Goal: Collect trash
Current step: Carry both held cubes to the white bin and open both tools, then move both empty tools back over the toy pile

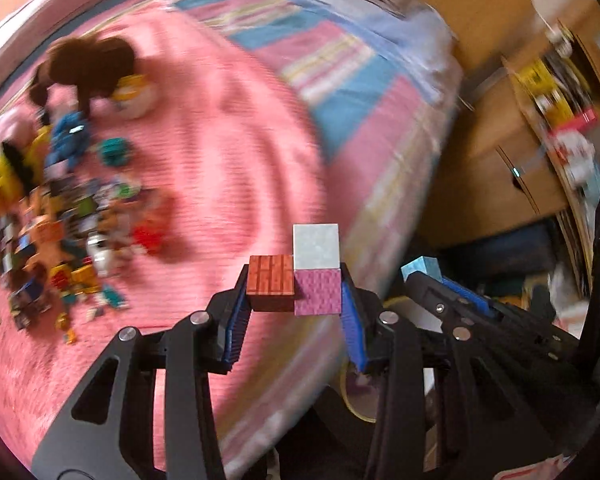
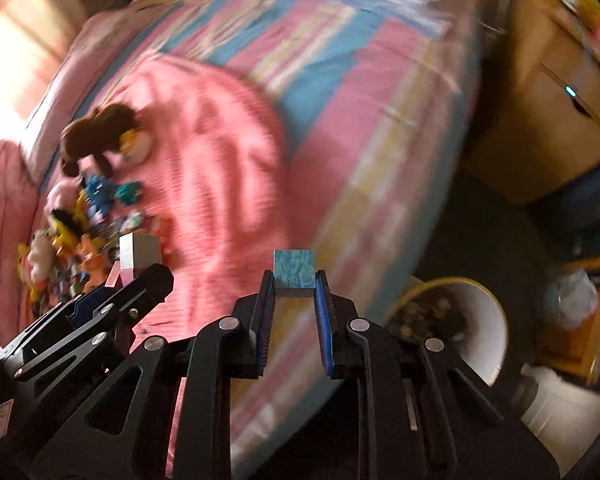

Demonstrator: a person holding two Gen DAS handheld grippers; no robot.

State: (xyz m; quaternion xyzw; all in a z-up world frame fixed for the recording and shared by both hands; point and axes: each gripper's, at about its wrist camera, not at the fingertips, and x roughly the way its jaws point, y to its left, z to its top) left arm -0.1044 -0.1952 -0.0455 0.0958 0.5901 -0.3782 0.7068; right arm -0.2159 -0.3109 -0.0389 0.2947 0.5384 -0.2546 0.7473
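Two grippers hang over the edge of a bed (image 1: 228,184) spread with a pink blanket (image 2: 204,152) and a striped quilt (image 2: 340,92); both views are blurred. The left gripper (image 1: 294,292) is clamped on a cluster of small blocks: a brick-patterned block (image 1: 271,282) touches its left finger, a purple block (image 1: 318,292) touches its right finger, and a pale grey block (image 1: 315,246) sits on top of the purple one. The right gripper (image 2: 295,280) is closed narrowly on a single turquoise block (image 2: 294,270), pinched between its blue-padded fingers at the tips. On the far side of the blanket lies a heap of small toys and blocks (image 1: 48,216), with a brown plush animal (image 1: 90,66) just beyond it. Below the right gripper, beside the bed on the floor, stands a round bin (image 2: 488,328) with a yellow rim and white inner wall, dark mixed contents inside; wooden furniture (image 1: 492,168) stands near the bed's corner.
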